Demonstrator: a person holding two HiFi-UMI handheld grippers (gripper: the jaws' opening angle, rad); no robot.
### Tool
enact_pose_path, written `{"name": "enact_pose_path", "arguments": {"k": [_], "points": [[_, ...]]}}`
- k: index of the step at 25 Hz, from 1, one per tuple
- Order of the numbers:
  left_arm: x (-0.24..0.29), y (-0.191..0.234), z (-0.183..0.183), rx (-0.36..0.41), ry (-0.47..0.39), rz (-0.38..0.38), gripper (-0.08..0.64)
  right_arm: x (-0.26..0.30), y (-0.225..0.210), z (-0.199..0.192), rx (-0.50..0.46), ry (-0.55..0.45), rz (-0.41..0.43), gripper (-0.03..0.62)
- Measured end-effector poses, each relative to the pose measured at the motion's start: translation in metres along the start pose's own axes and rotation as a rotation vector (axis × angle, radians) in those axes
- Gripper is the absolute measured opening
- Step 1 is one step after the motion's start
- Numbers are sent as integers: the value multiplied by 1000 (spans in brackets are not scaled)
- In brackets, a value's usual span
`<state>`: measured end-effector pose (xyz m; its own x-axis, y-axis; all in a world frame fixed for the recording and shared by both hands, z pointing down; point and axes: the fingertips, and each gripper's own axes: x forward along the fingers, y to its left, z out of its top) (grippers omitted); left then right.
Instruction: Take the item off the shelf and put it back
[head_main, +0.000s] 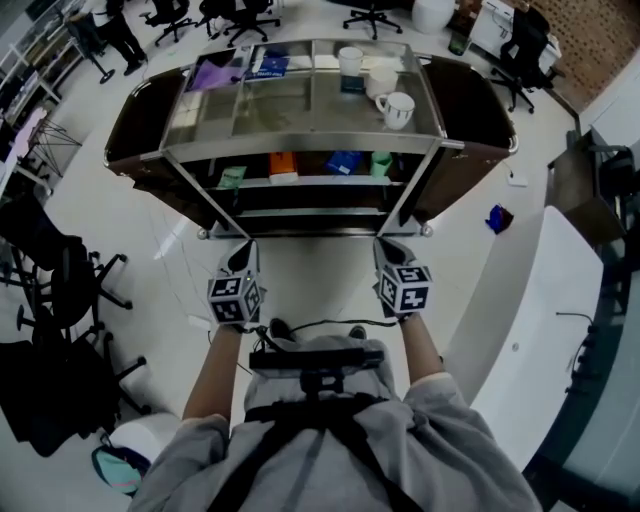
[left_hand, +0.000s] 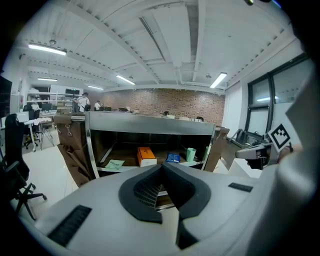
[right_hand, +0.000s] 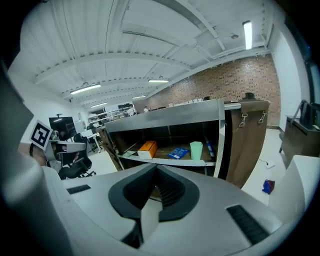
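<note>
Head view steeply downward, others facing shelf (head_main: 300, 147)

Top deck of the shelf (head_main: 300, 147) hides most of the orange box (head_main: 283, 166); blue thing (head_main: 499, 218) on the floor (head_main: 315, 272), too small to tell.

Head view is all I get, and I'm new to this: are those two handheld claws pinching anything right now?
Observer: No. Seen from its own camera, the left gripper has its jaws together with nothing between them.
Operator: And the other one?
Observer: The right gripper is shut and empty too.
Operator: Is that green thing under the top a cup?
Observer: Yes, a pale green cup, standing upright just right of a flat blue packet.
</note>
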<state>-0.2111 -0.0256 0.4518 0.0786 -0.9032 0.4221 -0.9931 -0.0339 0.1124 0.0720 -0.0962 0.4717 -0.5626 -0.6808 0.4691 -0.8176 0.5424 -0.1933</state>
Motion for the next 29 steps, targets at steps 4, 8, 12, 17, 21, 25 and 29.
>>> {"name": "enact_pose_path", "arguments": {"k": [4,8,12,17,21,25,29], "points": [[-5,5,-7,-20,2,15,5,-9,-2,-5,2,8,-14,8],[-6,3,-5,-24,-5,15,5,-14,-14,-4,10,4,-32,8],[-6,2,-6,-23,-2,13,5,-19,-20,-3,11,1,-44,8],[-4,-1,-5,-20,1,8,5,-22,-22,-5,17,4,-40,8],[-5,-4,-4,-23,-1,8,5,-22,-23,-6,12,8,-39,8],[-5,-3,-4,-27,-5,11,5,-21,-24,-7,7,12,-41,8],[-4,-2,-7,-30,-7,19,5,-19,-26,-11,-1,17,-38,8]]}}
